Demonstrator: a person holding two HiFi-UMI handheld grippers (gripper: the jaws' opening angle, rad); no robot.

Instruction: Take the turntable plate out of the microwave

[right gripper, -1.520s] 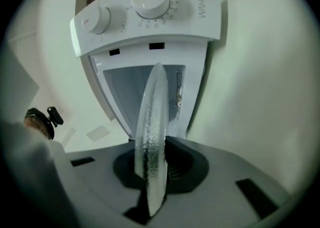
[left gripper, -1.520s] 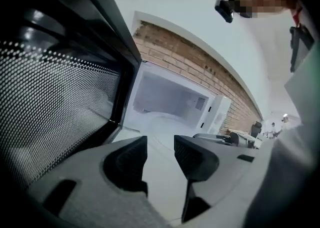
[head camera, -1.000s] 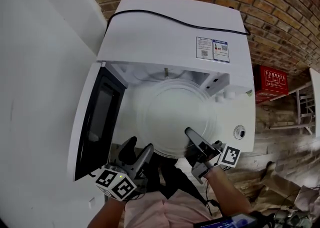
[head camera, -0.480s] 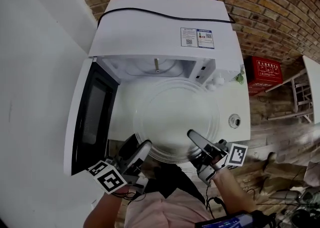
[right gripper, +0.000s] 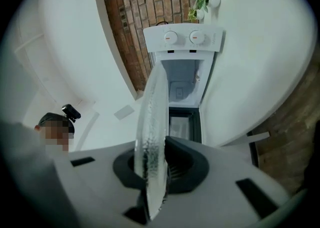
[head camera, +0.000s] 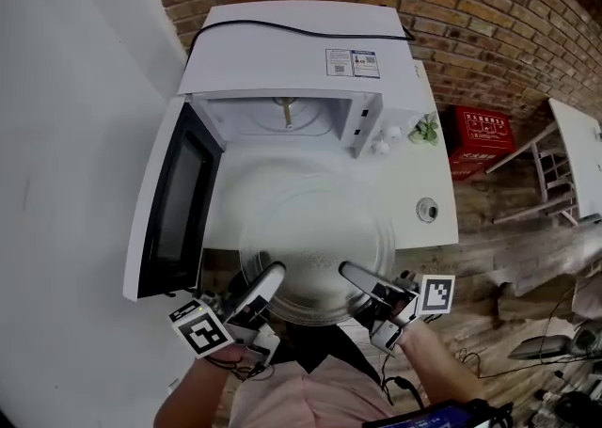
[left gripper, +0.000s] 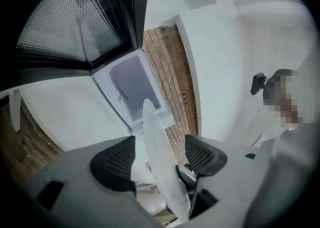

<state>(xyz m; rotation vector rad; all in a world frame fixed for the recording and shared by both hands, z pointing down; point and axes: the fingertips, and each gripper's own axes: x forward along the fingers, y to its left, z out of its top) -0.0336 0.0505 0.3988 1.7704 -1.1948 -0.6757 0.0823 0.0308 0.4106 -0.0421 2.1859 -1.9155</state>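
Nearest, the right tongs (head camera: 354, 276) are clenched on the near rim of the turntable plate (head camera: 315, 229), the glass edge pinched between their pads. Just beside them the left tongs (head camera: 256, 277) stand released, jaws wide. The same rim passes between them, and neither pad presses on it. The plate hangs level over the counter (head camera: 435, 172), in front of the open microwave (head camera: 292, 50).
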